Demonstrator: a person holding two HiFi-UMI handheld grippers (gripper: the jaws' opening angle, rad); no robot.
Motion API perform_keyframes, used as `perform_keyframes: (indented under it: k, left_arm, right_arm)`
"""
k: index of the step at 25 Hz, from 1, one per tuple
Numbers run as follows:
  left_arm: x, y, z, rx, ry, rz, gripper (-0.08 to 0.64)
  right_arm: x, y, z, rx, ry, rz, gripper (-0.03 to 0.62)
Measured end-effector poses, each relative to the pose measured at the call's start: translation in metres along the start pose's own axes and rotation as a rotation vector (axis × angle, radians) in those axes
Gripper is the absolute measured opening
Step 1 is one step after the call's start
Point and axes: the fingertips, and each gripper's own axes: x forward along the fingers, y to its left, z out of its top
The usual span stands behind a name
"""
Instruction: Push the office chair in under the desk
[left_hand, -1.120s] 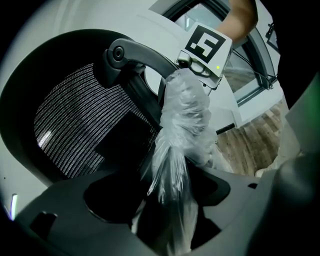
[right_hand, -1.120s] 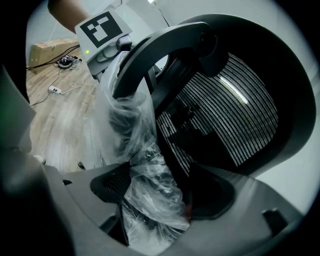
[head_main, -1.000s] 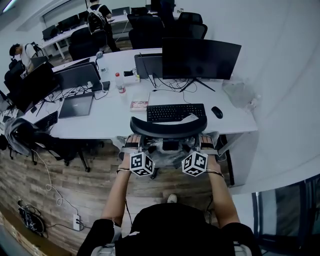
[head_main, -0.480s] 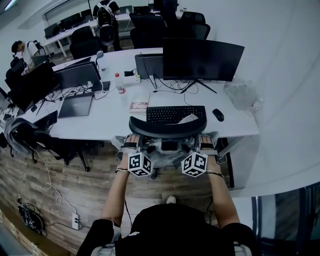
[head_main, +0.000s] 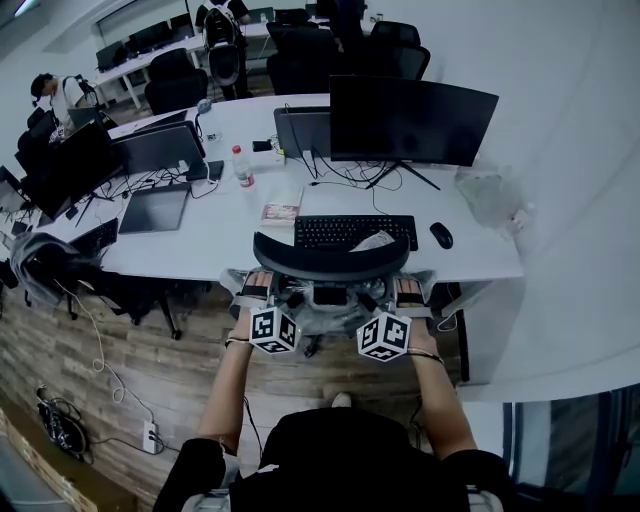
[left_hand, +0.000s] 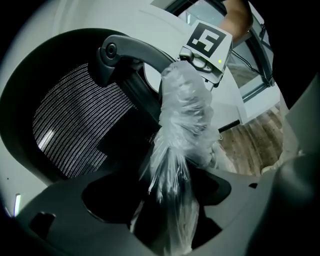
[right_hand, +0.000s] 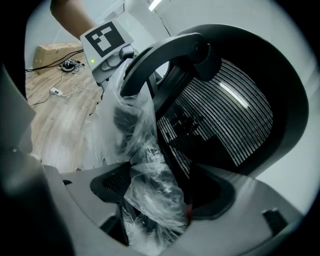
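Note:
The black mesh-backed office chair (head_main: 332, 262) stands at the white desk (head_main: 215, 240), its backrest top against the desk's front edge below the keyboard (head_main: 352, 231). My left gripper (head_main: 258, 291) holds the chair's left side behind the backrest and my right gripper (head_main: 408, 293) holds the right side. In the left gripper view the jaws of my left gripper (left_hand: 165, 200) are closed on a plastic-wrapped chair part (left_hand: 182, 115). The right gripper view shows my right gripper (right_hand: 155, 200) closed on the same kind of plastic-wrapped part (right_hand: 142, 165), beside the mesh back (right_hand: 220, 120).
On the desk are a monitor (head_main: 412, 120), a mouse (head_main: 441, 235), a bottle (head_main: 242, 167), laptops (head_main: 155, 209) and cables. A second chair with a jacket (head_main: 45, 265) is tucked in at the left. The floor (head_main: 130, 370) is wood. People are at the far desks.
The chair and both grippers have edged slightly forward toward the desk. A person in the background has walked farther away.

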Motion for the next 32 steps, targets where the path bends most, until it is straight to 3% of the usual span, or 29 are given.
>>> perform_keyframes:
  k: [9,18,28,32]
  left_arm:
    - [0.002,0.002,-0.001,0.007,0.007,0.027,0.38]
    - [0.002,0.0,-0.001,0.012,-0.005,0.032,0.382]
    - [-0.006,-0.003,-0.001,0.007,0.007,-0.052,0.38]
    - [-0.012,-0.003,-0.001,0.011,0.048,-0.084,0.379]
  right_arm:
    - [0.001,-0.001,0.001,-0.009,-0.038,0.009,0.339]
    - [0.001,0.0,0.0,-0.006,0.008,0.014,0.339]
    - [-0.003,0.004,0.0,0.021,0.115,0.045,0.339]
    - [-0.013,0.003,0.006,0.087,0.115,0.043,0.337]
